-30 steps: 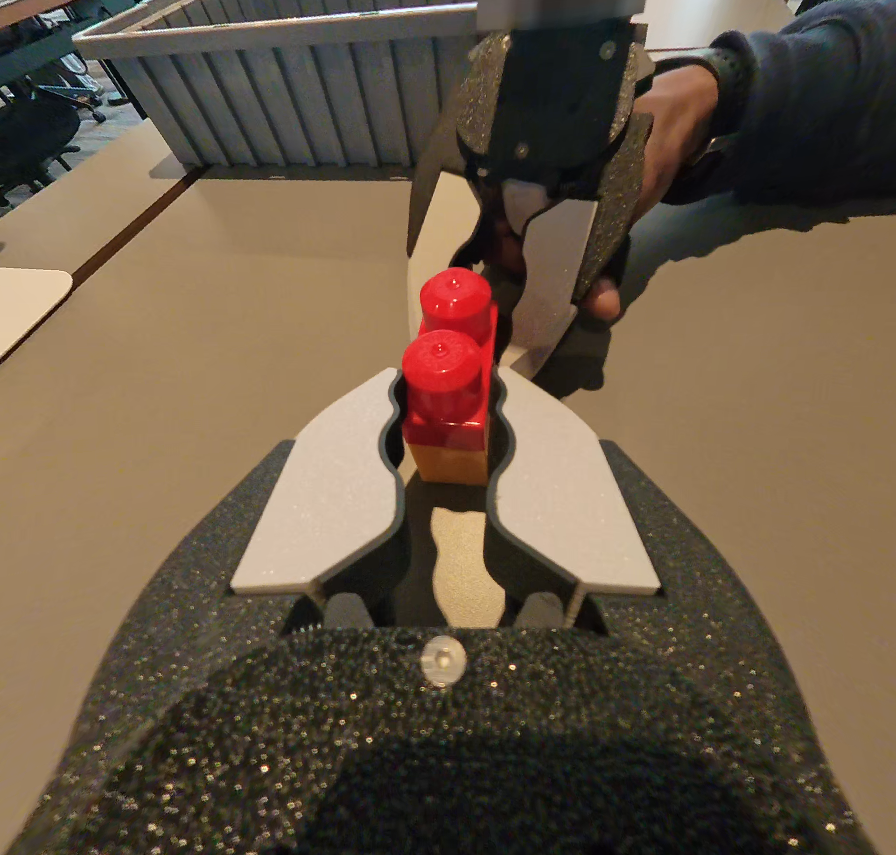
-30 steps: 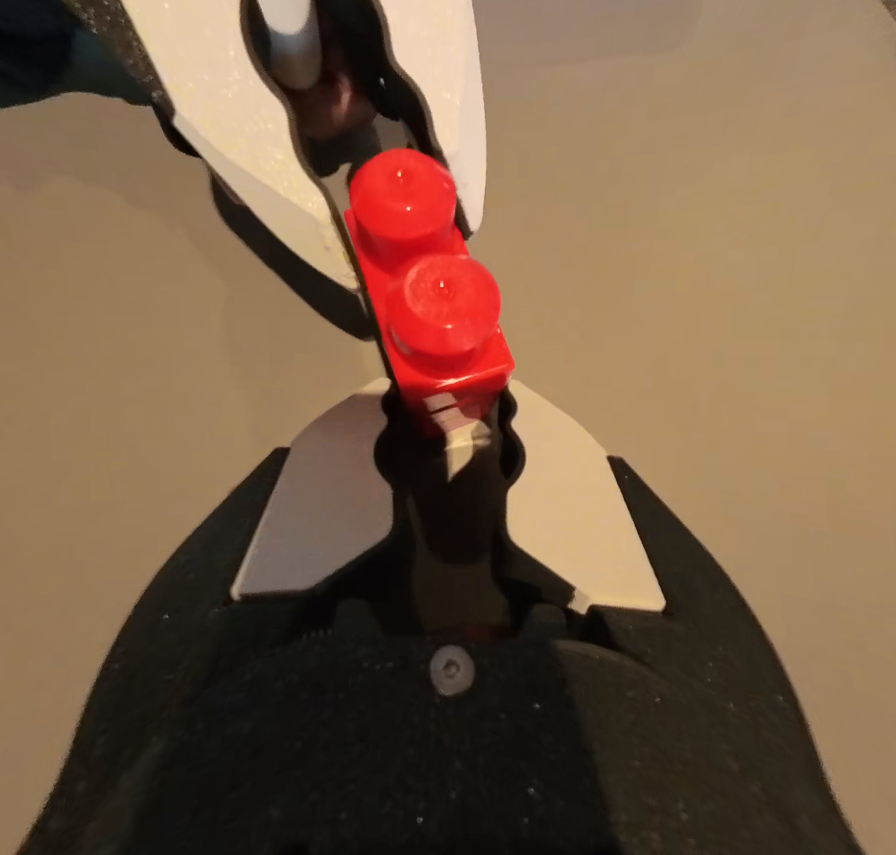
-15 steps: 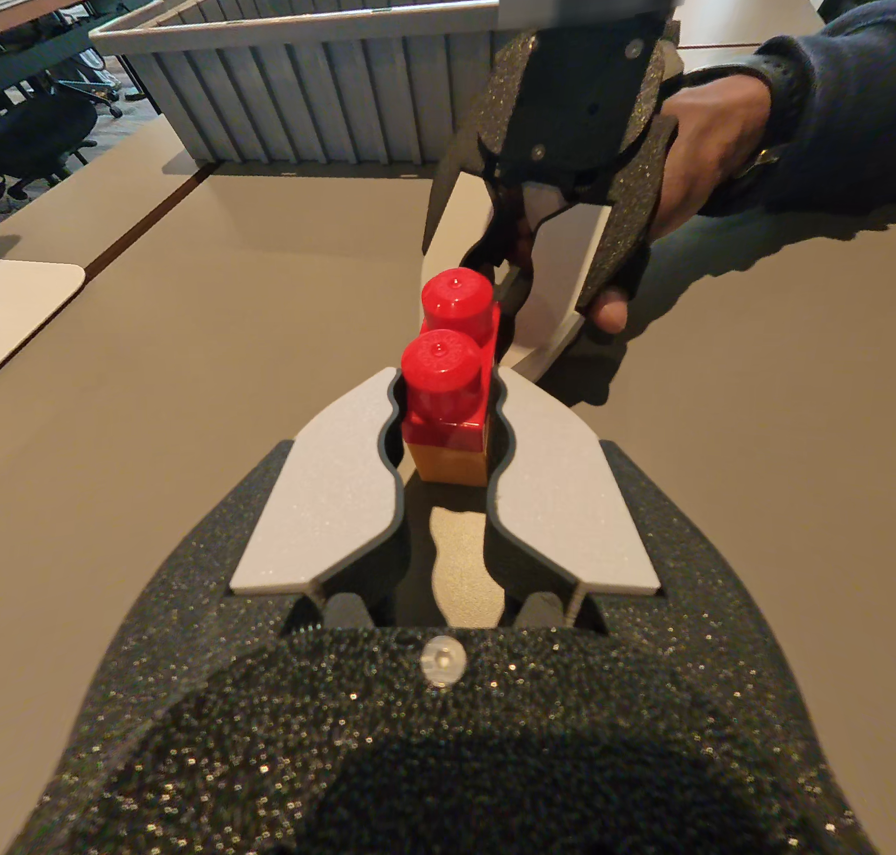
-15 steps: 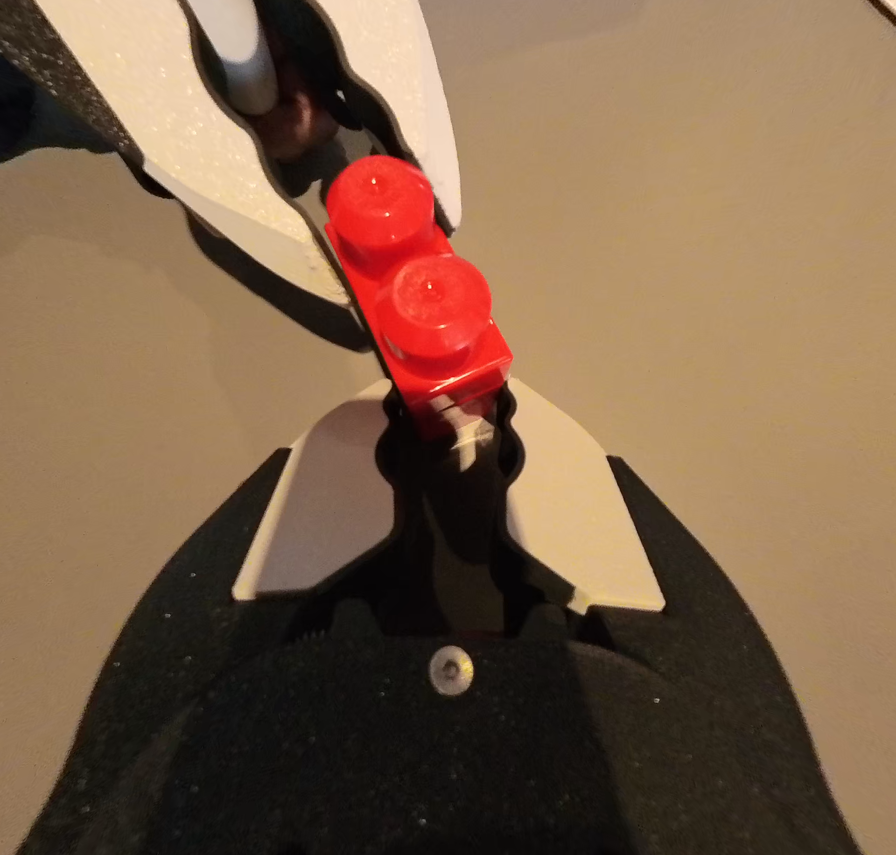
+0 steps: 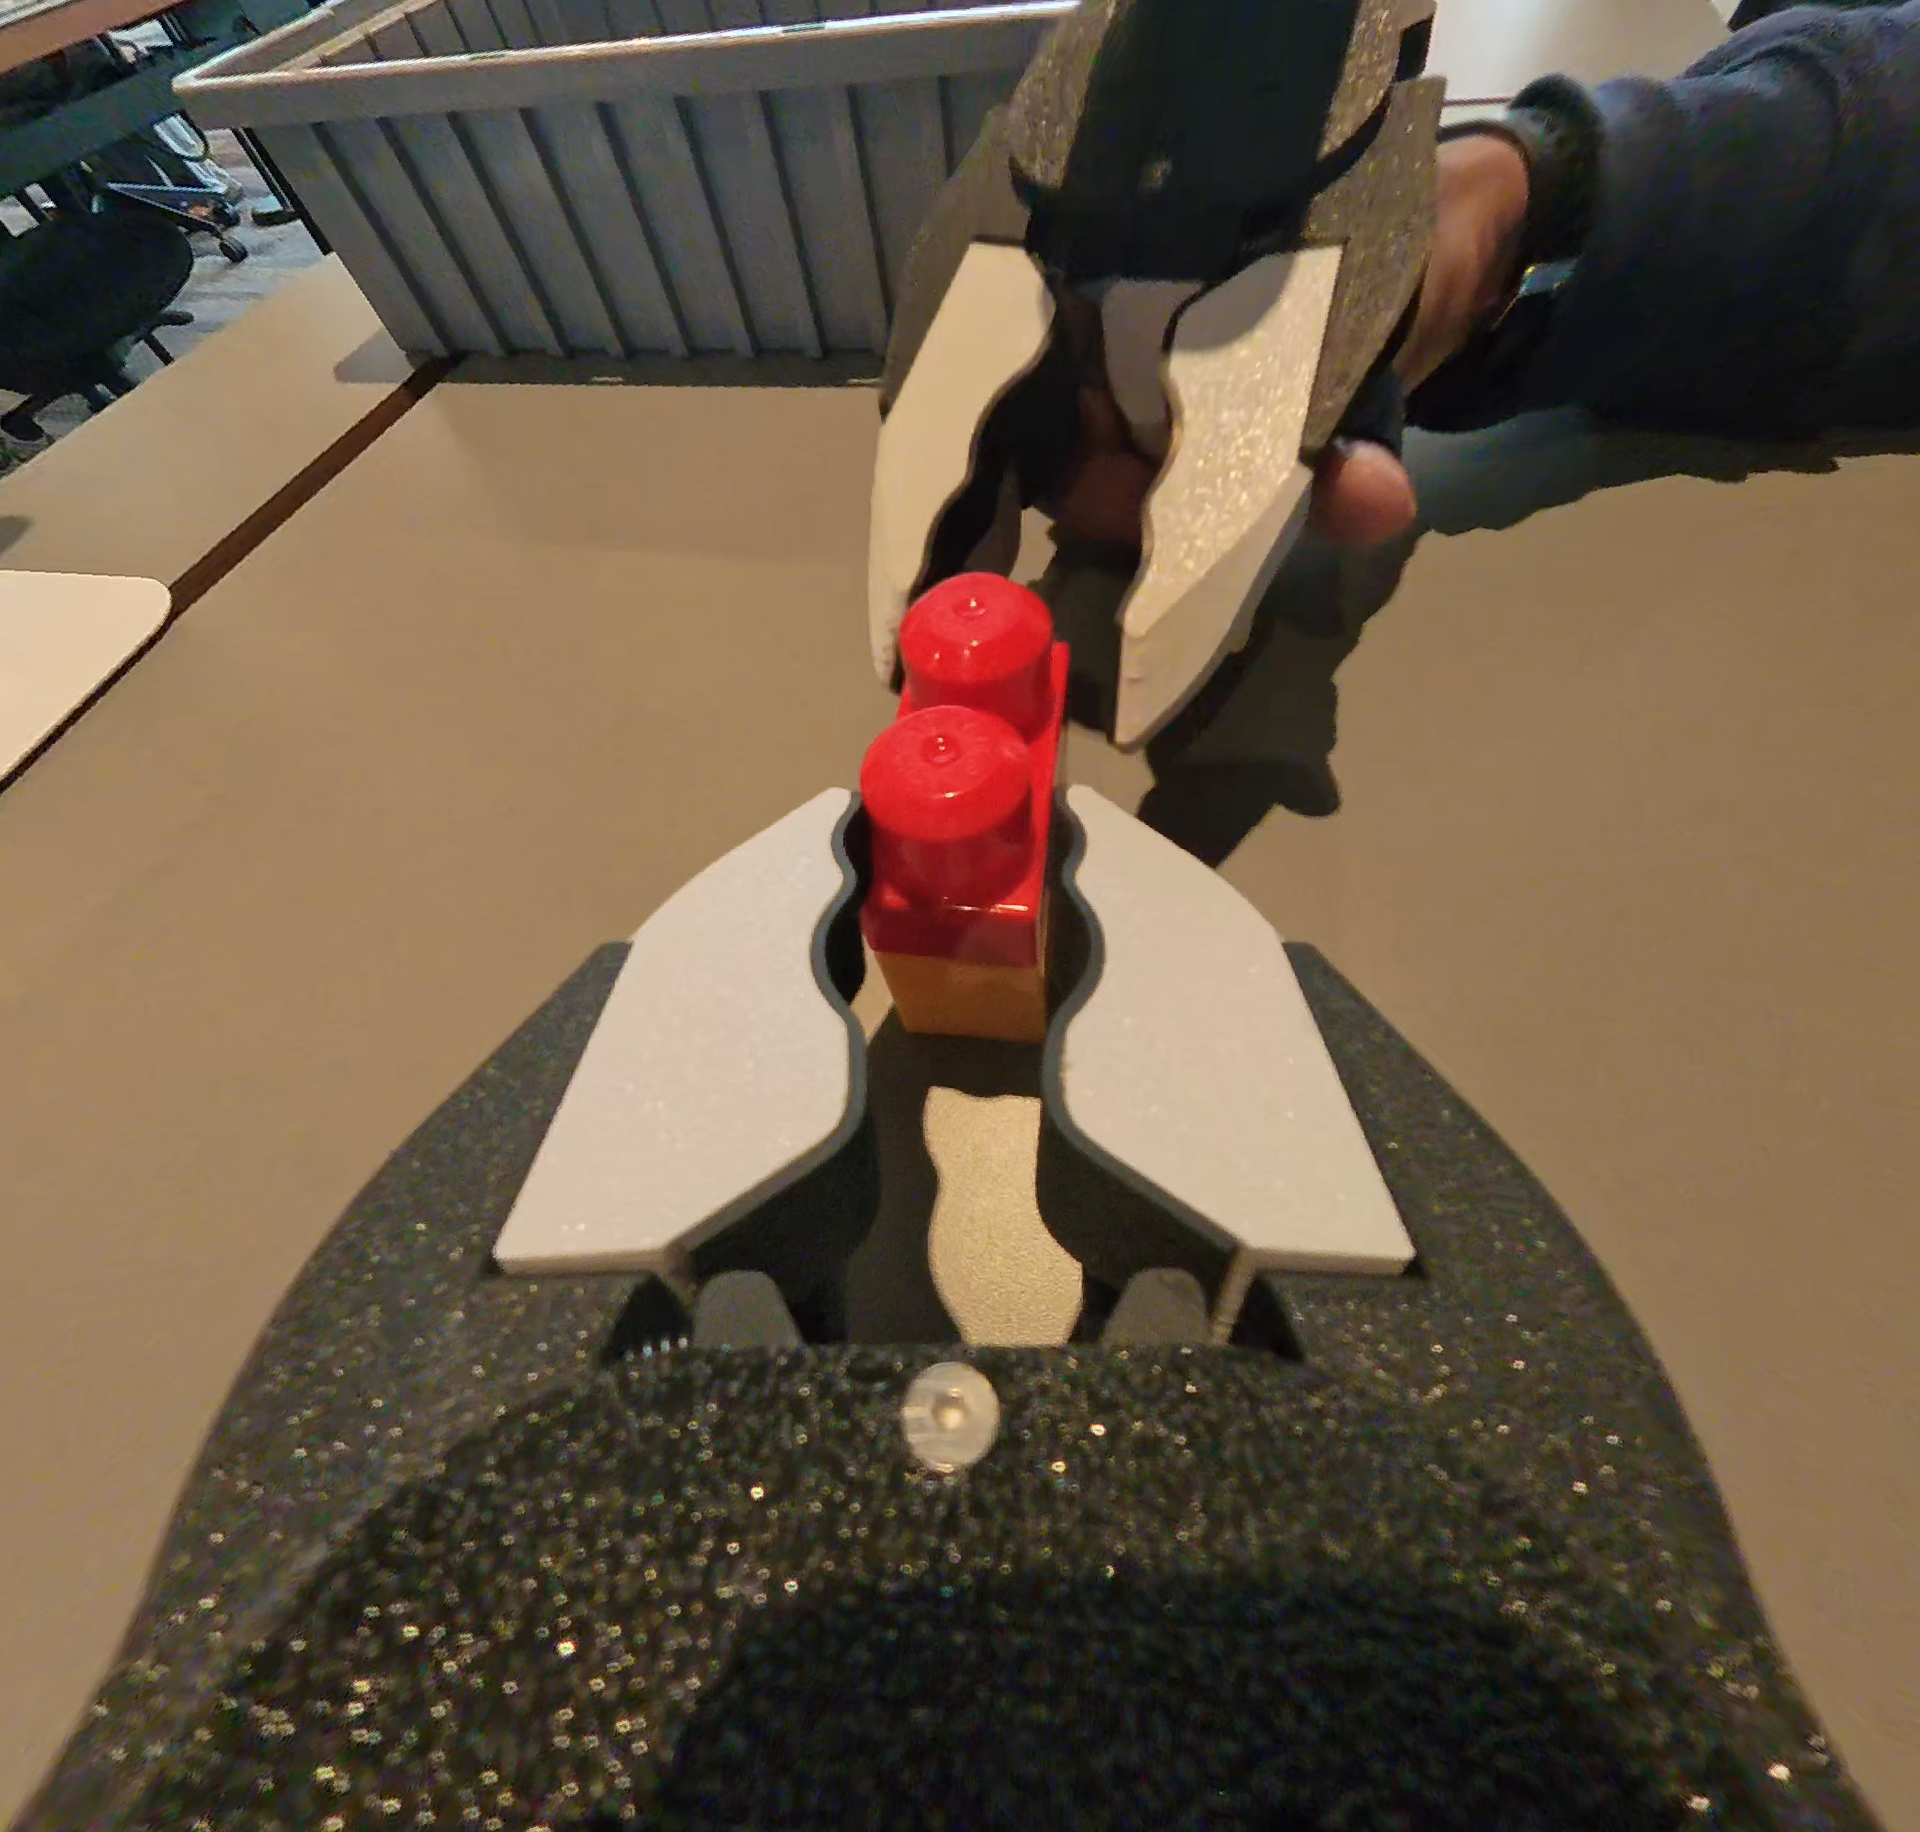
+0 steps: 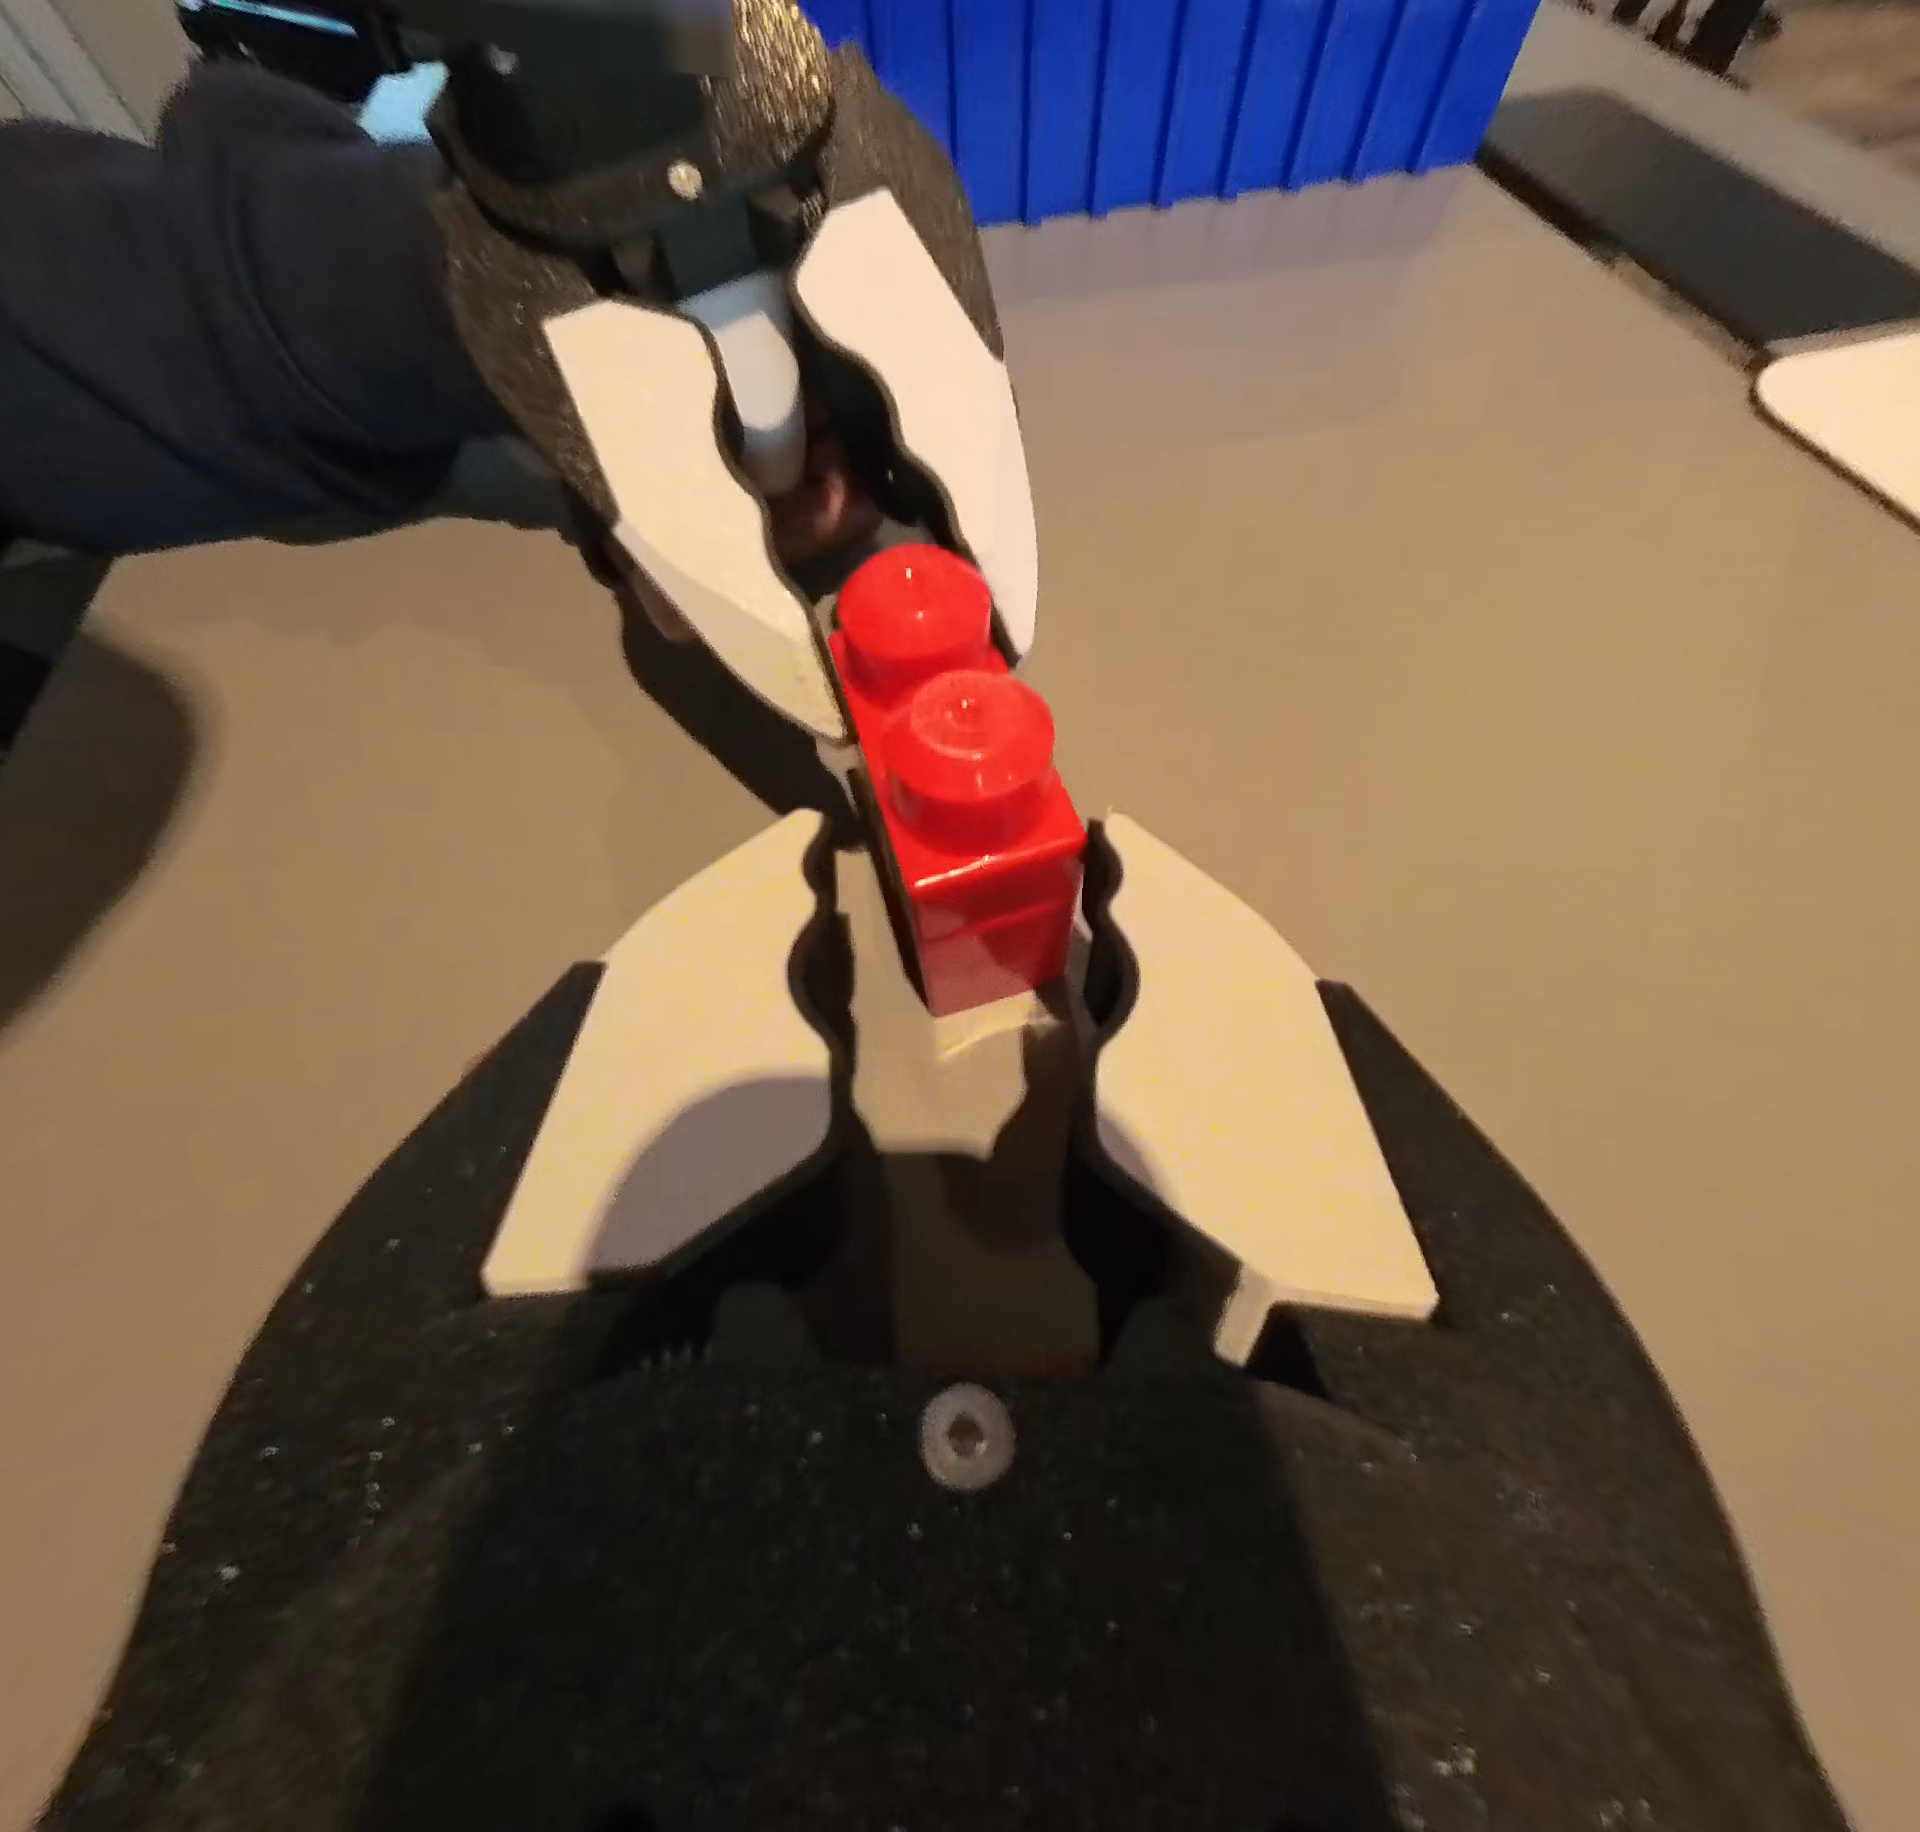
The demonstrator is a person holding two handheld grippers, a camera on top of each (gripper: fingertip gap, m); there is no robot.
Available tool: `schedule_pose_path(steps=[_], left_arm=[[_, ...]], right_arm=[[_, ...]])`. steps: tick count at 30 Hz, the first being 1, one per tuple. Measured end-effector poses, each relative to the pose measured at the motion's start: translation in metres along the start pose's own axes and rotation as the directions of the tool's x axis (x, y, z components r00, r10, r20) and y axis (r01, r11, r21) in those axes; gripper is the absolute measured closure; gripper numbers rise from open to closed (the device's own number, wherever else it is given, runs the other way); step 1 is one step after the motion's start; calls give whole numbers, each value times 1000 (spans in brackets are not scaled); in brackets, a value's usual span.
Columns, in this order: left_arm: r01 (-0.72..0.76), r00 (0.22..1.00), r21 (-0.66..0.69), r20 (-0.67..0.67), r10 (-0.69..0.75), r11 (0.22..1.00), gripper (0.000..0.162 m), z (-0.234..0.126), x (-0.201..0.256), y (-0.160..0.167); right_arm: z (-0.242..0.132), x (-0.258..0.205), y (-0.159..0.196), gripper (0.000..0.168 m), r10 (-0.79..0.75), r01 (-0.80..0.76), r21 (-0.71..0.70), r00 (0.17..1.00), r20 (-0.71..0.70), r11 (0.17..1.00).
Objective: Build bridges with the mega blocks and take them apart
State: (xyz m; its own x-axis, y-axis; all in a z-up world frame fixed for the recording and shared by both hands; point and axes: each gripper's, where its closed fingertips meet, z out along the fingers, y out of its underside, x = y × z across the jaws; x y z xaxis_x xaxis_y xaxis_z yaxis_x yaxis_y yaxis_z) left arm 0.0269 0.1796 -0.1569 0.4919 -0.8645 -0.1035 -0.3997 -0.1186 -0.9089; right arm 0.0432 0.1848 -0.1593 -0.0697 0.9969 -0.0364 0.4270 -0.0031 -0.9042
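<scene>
My left gripper (image 5: 956,816) clamps the red block (image 5: 961,806) stacked on an orange block (image 5: 971,998), long axis running away from me; in the right view, my right gripper (image 6: 956,826) has let go, fingers spread

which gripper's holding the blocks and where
The left gripper clamps the red block by its side walls, at the end nearer it; an orange block sits under it. The right gripper is open around the far end.

Red block (image 5: 961,826) hides most of the orange block (image 5: 961,998) beneath.
</scene>
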Motion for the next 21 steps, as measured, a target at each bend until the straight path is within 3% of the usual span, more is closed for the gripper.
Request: schedule_pose_path(steps=[6, 9, 17, 21], left_arm=[[32, 999, -15, -14, -32, 999, 130, 0, 0, 1], [47, 999, -32, -17, -47, 998, 130, 0, 0, 1], [48, 998, -19, -38, -49, 999, 130, 0, 1, 1], [50, 998, -1, -37, -50, 999, 130, 0, 1, 0]], right_arm=[[2, 2, -10, 134, -13, 12, 63, 1000, 12, 998], [2, 3, -10, 135, 58, -61, 51, 997, 46, 997], [2, 1, -8, 134, 62, -62, 4, 997, 46, 998], [1, 2, -10, 135, 68, -71, 66, 997, 40, 995]])
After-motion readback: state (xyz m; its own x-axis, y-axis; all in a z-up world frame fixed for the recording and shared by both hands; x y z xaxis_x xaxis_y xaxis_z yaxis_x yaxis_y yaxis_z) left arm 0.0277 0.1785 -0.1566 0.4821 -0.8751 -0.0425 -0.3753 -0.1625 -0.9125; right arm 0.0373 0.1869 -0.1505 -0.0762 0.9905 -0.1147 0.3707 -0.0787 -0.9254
